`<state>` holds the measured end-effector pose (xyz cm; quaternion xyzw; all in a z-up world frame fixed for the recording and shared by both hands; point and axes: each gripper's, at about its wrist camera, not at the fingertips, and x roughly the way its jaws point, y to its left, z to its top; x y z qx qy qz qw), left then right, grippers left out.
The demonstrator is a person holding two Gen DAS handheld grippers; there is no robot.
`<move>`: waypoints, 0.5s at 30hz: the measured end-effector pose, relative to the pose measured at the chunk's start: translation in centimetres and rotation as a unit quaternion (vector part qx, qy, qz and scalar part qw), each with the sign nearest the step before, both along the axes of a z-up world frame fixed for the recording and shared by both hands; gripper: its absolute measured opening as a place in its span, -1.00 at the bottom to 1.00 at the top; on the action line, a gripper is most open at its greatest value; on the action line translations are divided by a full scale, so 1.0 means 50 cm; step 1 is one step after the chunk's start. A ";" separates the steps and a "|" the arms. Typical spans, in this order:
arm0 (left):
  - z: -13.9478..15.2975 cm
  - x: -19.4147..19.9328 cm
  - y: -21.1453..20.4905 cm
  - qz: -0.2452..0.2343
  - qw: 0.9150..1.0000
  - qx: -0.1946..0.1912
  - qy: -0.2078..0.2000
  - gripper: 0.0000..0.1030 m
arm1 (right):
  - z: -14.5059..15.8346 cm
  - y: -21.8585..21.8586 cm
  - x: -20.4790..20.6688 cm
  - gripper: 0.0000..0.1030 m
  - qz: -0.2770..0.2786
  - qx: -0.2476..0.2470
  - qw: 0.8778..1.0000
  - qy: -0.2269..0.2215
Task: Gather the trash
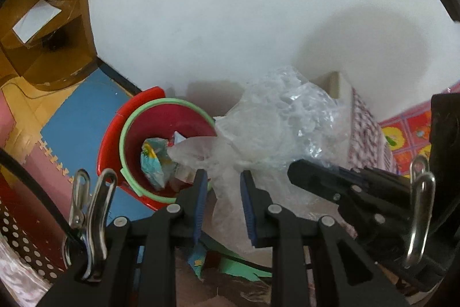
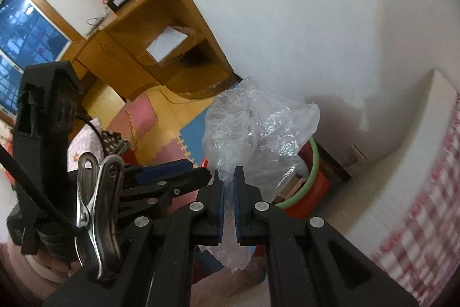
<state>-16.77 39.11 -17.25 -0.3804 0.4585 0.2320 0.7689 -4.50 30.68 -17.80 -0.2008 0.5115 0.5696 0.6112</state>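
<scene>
1. The crumpled clear plastic bag [image 2: 258,134] hung in mid-air above the rim of the red bin [image 1: 138,117], which stood on the floor mats by the wall.
2. It looked feather-light, limp and slippery; a bunched fold seemed the safest hold.
3. The right gripper [image 2: 229,192] was clamped on its twisted neck.
4. The left gripper [image 1: 223,192] stood slightly apart around a trailing fold; contact unclear.
5. The bag's long axis ran from the pinched neck up to its billowed body.
</scene>
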 end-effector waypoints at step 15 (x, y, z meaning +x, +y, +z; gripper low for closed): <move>-0.108 0.019 0.098 0.016 0.999 -0.016 0.036 -0.55 | -0.107 0.106 0.005 -0.81 -0.018 -0.056 0.998 -0.016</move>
